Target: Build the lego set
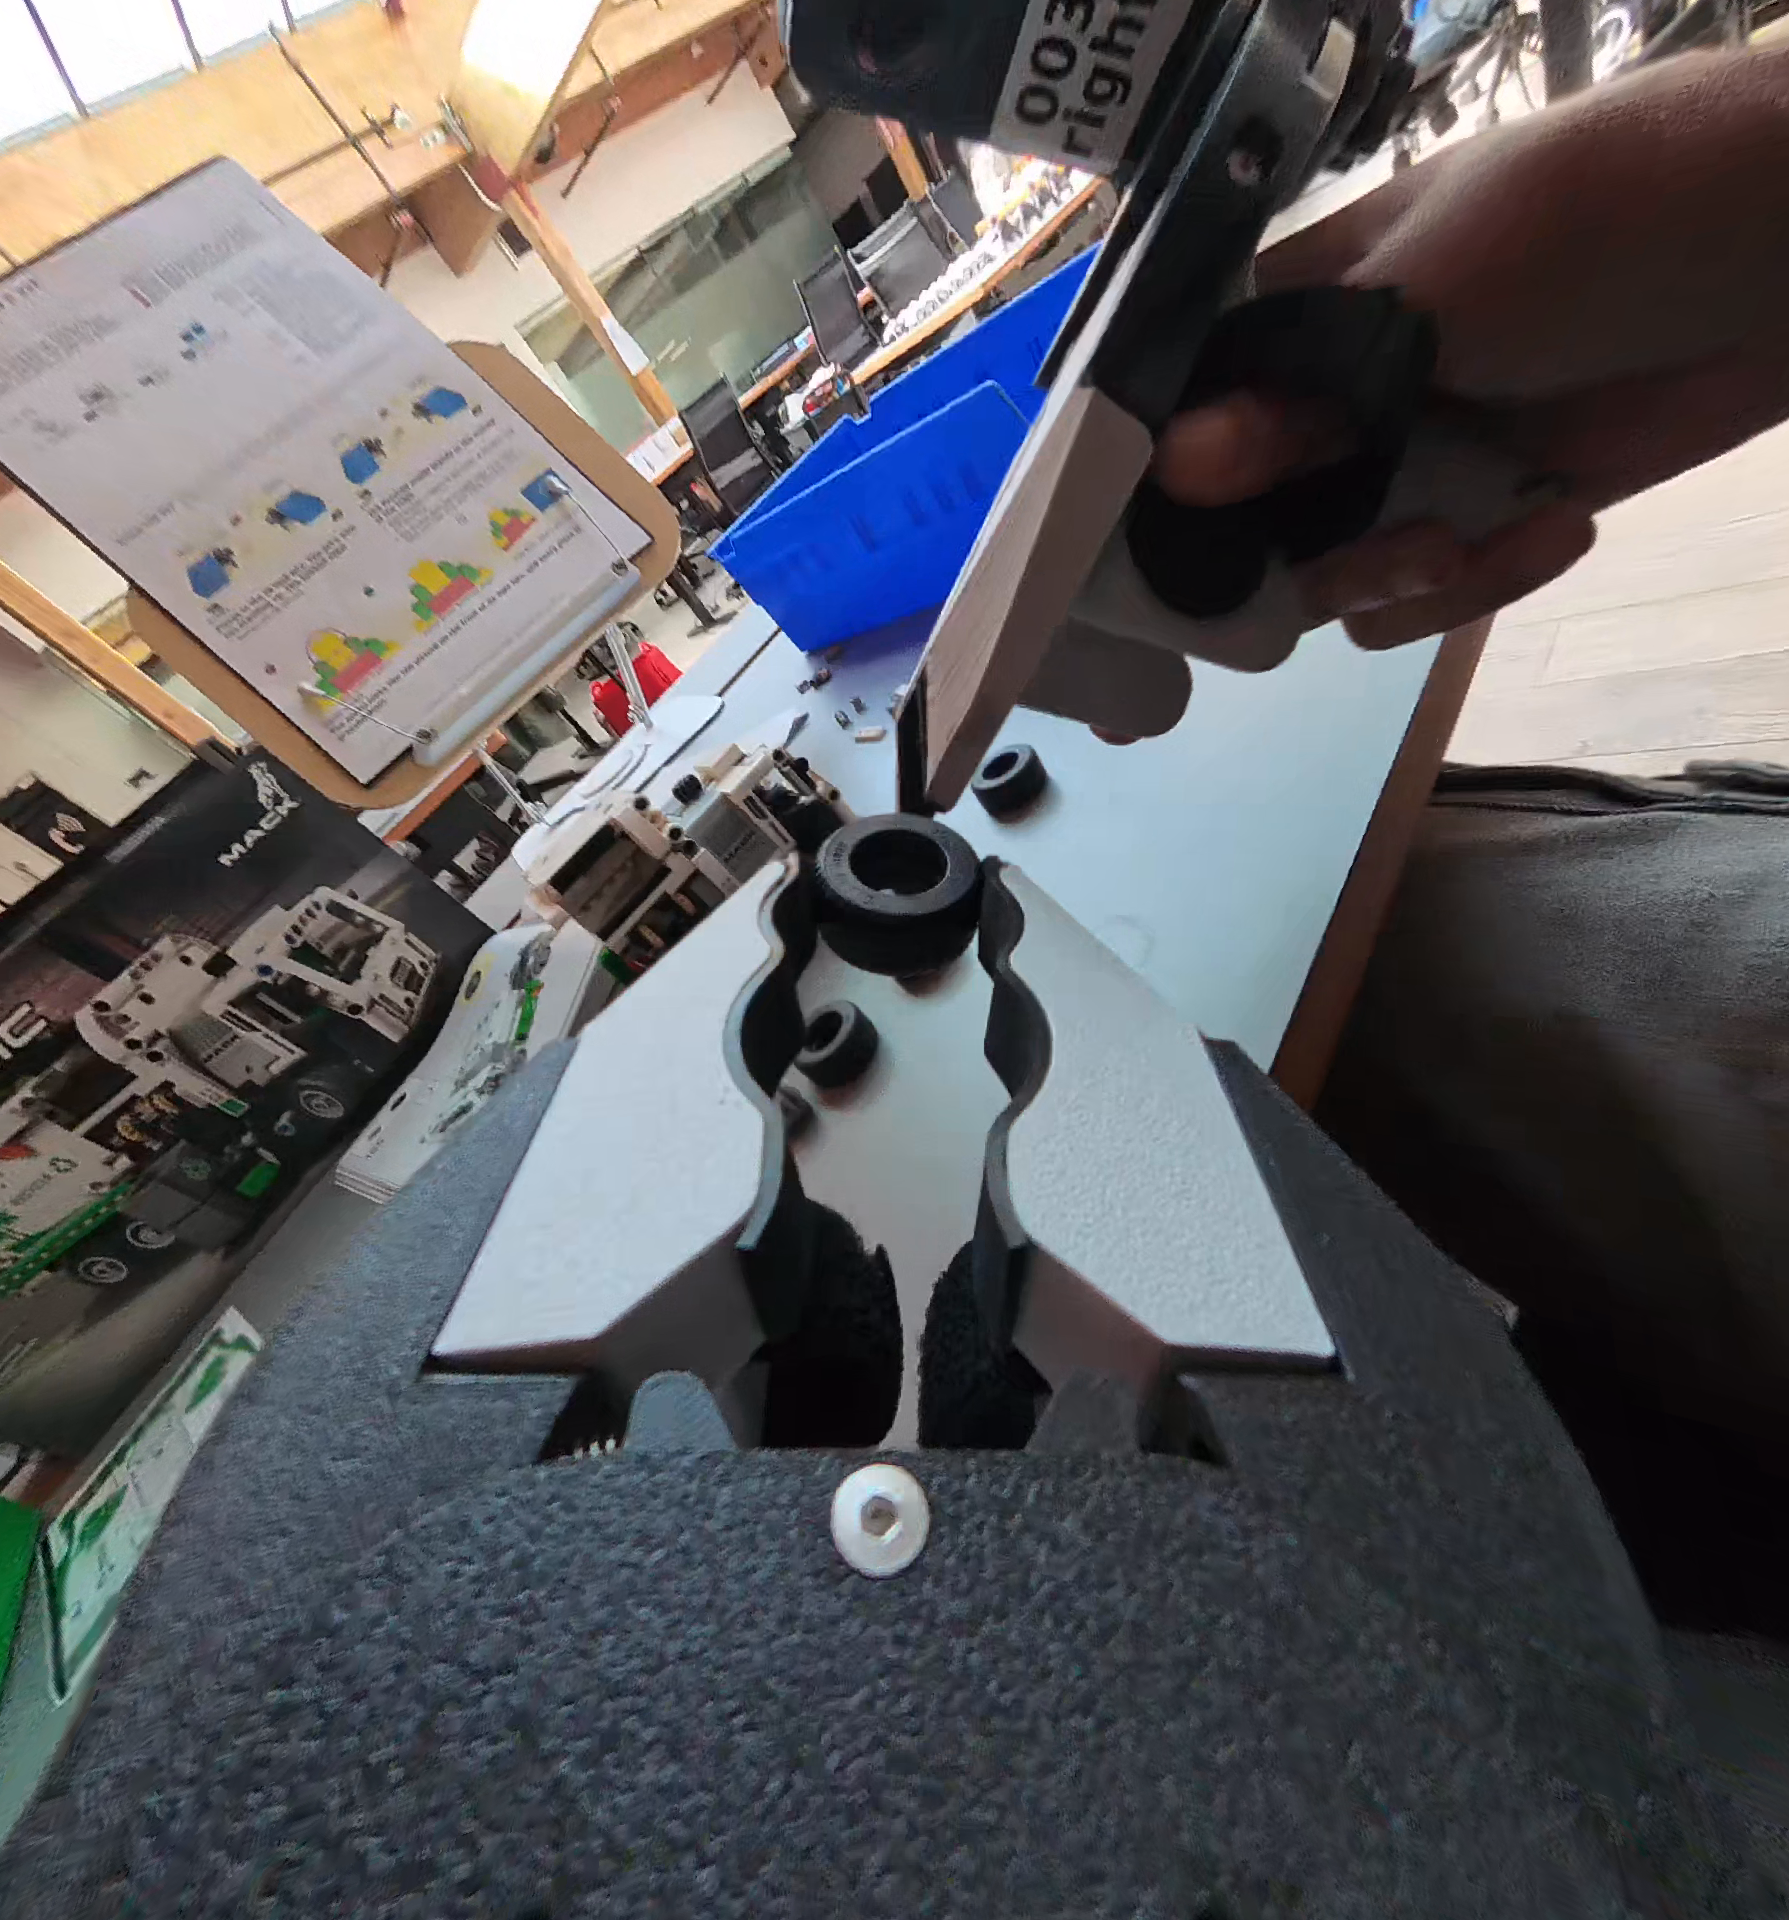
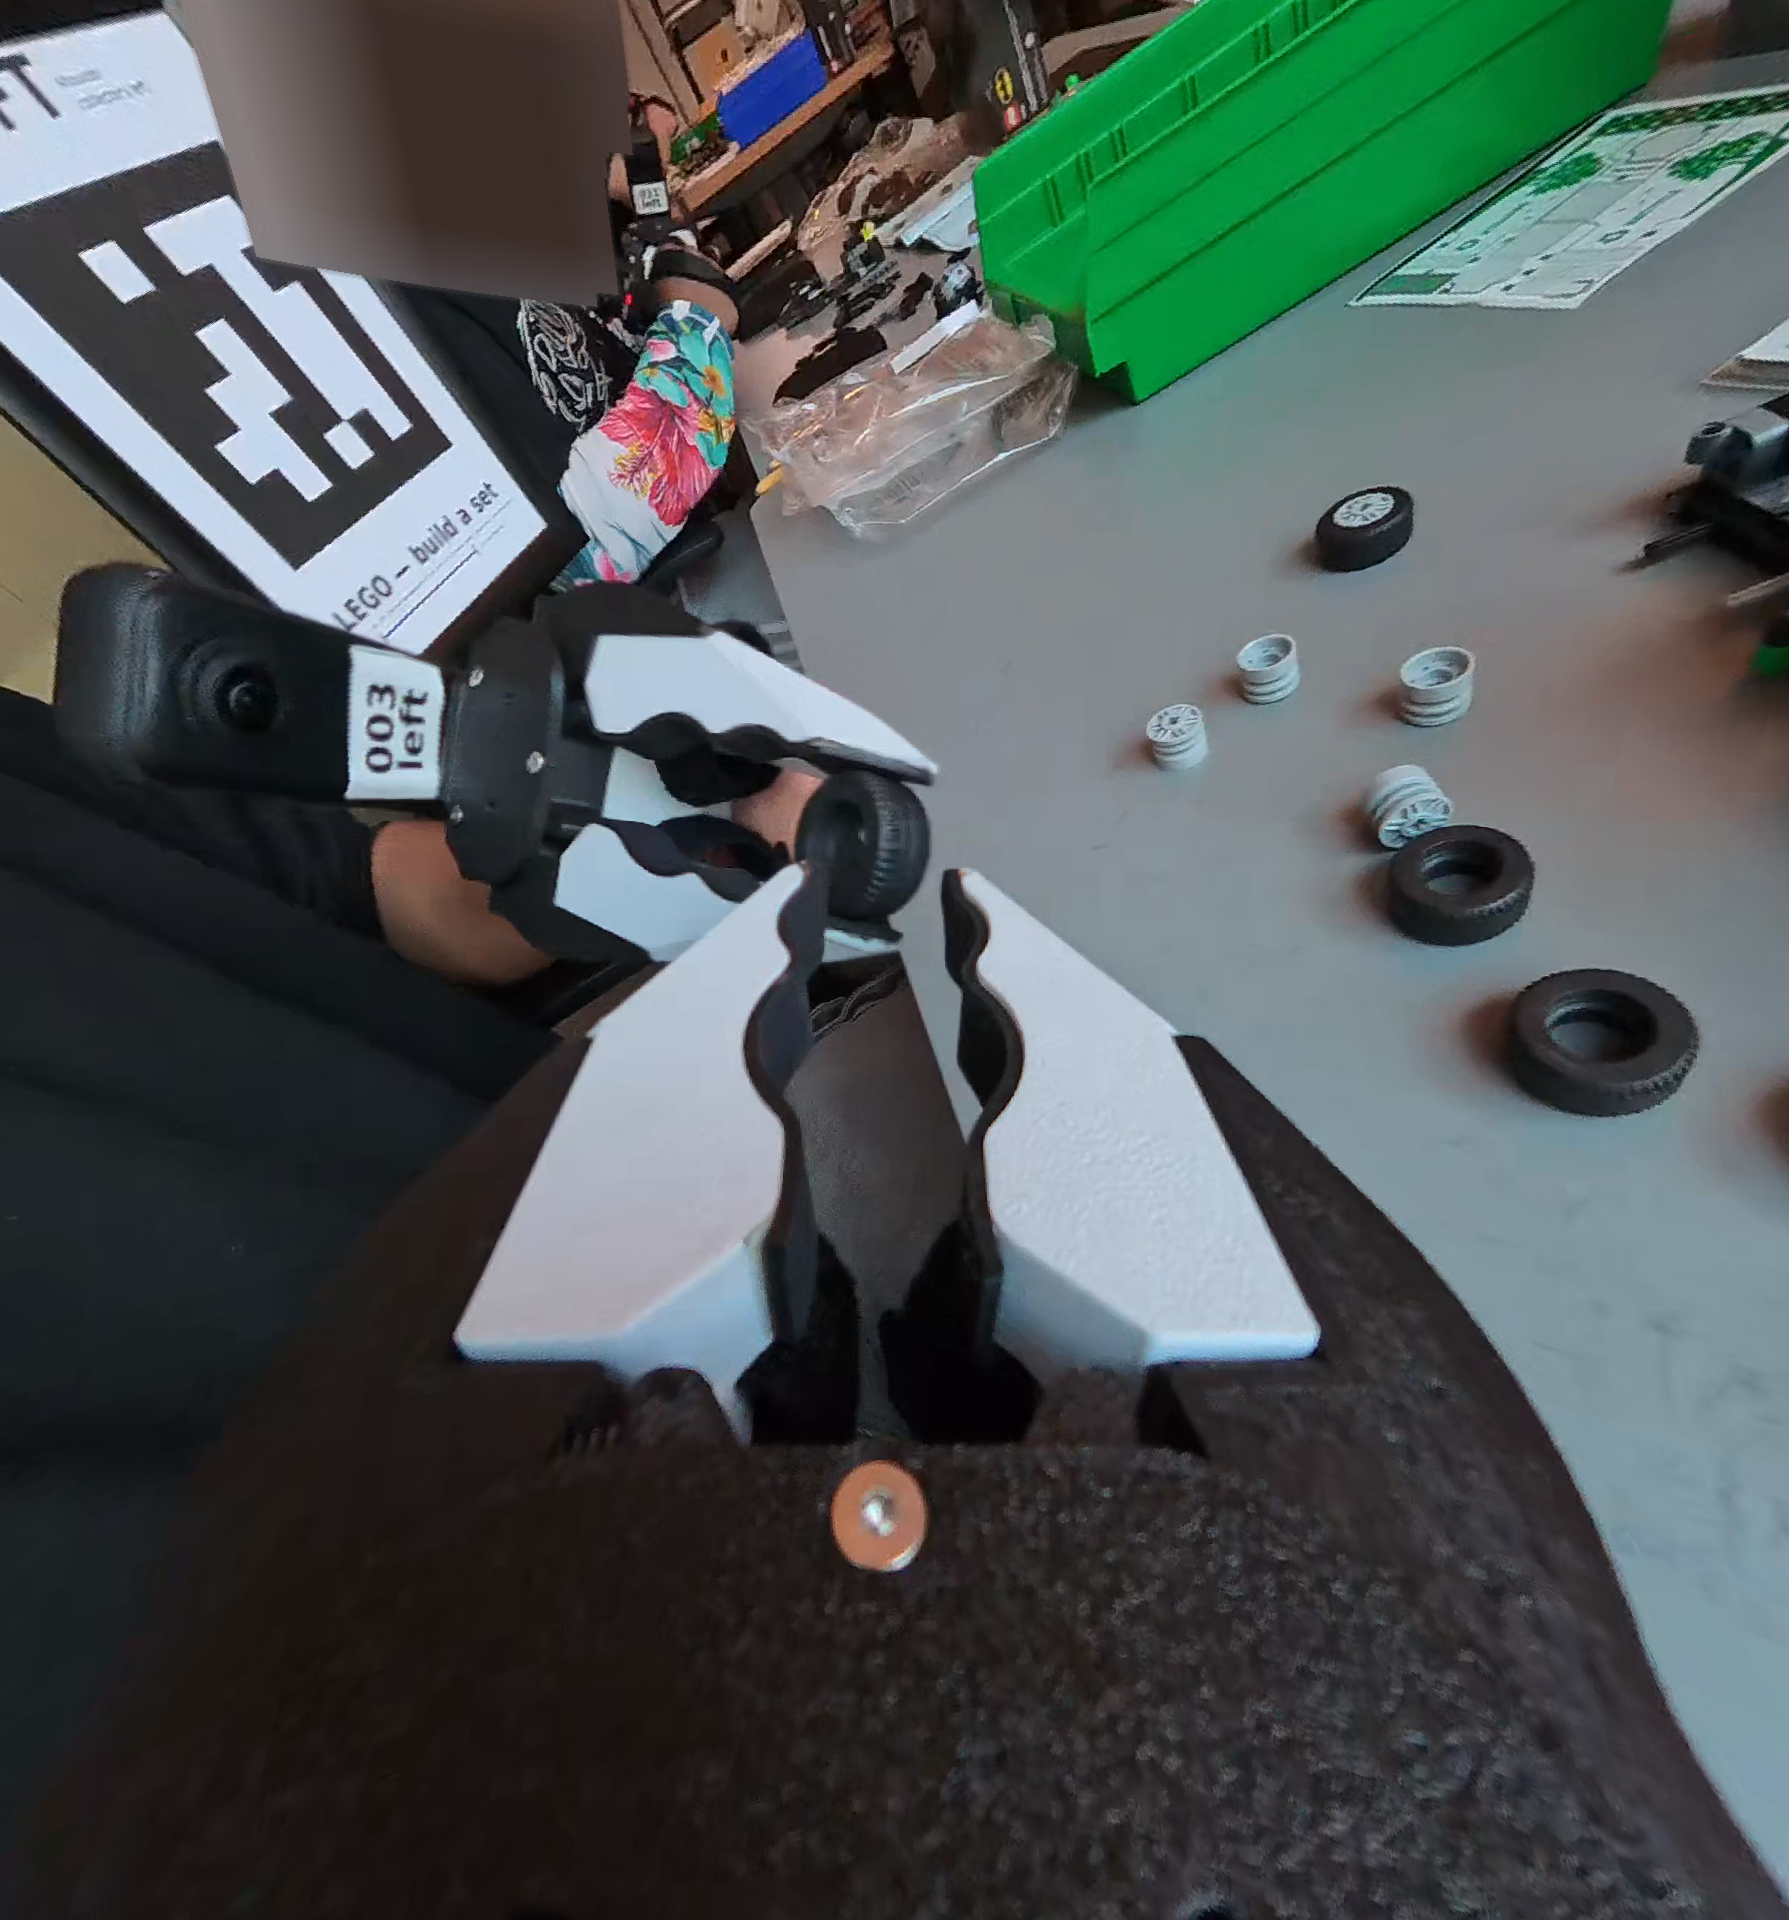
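Observation:
My left gripper (image 1: pixel 895 883) is shut on a black rubber tyre (image 1: pixel 895 896), held at its fingertips a little above the grey table (image 1: pixel 1181 883). In the right wrist view the same left gripper (image 2: pixel 895 852) holds the tyre (image 2: pixel 869 844) just in front of my right gripper's tips. My right gripper (image 2: pixel 874 878) is open and empty, its left fingertip almost touching the tyre. In the left wrist view the right gripper (image 1: pixel 937 795) comes down from the upper right, held by a hand. Several grey rims (image 2: pixel 1268 668) and loose tyres (image 2: pixel 1459 883) lie on the table.
One finished wheel (image 2: pixel 1365 528) stands beyond the rims. The part-built truck (image 1: pixel 682 842) sits ahead of the left gripper, with a blue bin (image 1: pixel 900 509), an instruction stand (image 1: pixel 277 447) and the set's box (image 1: pixel 142 1039). A green bin (image 2: pixel 1285 177) and plastic bags (image 2: pixel 921 426) are farther off. Both grippers' tips are close together, under 4 cm apart.

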Available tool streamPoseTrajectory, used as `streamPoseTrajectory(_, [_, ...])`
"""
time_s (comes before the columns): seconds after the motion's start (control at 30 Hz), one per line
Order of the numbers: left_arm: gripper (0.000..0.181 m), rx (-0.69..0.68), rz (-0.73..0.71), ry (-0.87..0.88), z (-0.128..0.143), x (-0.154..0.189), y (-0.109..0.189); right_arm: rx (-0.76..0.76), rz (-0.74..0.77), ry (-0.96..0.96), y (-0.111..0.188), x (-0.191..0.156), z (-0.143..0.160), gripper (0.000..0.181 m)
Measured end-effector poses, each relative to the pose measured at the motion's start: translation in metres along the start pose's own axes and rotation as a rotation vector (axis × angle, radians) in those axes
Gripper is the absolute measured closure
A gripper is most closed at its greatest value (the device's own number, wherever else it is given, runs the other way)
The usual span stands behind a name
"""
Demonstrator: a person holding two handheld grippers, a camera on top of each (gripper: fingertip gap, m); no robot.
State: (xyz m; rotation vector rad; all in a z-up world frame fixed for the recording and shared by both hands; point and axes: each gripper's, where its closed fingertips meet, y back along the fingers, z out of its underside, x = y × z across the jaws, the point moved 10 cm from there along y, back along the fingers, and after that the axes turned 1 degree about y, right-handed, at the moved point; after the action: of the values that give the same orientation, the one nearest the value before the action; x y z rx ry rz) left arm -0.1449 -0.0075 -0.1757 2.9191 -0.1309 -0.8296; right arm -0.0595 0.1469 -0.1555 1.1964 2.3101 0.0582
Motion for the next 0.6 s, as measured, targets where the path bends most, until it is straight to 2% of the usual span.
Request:
streamPoseTrajectory(0.03, [0.151, 0.021, -0.012, -0.017, 0.0, 0.0, 0.0, 0.007, 0.0, 0.001, 0.0, 0.003, 0.001, 0.16])
streamPoseTrajectory(0.1, [0.151, 0.031, -0.014, -0.063, 0.001, 0.002, -0.003, -0.012, -0.043, -0.025, -0.003, 0.007, 0.001, 0.16])
streamPoseTrajectory(0.17, [0.152, 0.009, -0.031, -0.132, 0.002, 0.005, -0.008, -0.009, -0.022, -0.023, -0.006, 0.009, 0.002, 0.162])
streamPoseTrajectory(0.2, [0.152, 0.0, -0.035, -0.152, 0.003, 0.008, -0.011, -0.025, 0.019, -0.001, -0.008, 0.01, 0.003, 0.168])
streamPoseTrajectory(0.37, [0.151, -0.123, -0.08, -0.184, 0.007, 0.014, -0.029, -0.124, 0.33, 0.223, -0.012, 0.005, 0.005, 0.172])
streamPoseTrajectory(0.47, [0.151, -0.143, -0.045, 0.0, 0.007, 0.014, -0.028, -0.141, 0.486, 0.329, -0.008, 0.006, 0.006, 0.174])
streamPoseTrajectory(0.6, [0.146, -0.086, 0.139, 0.529, 0.01, -0.007, -0.021, -0.056, 0.471, 0.322, 0.0, 0.004, 0.007, 0.175])
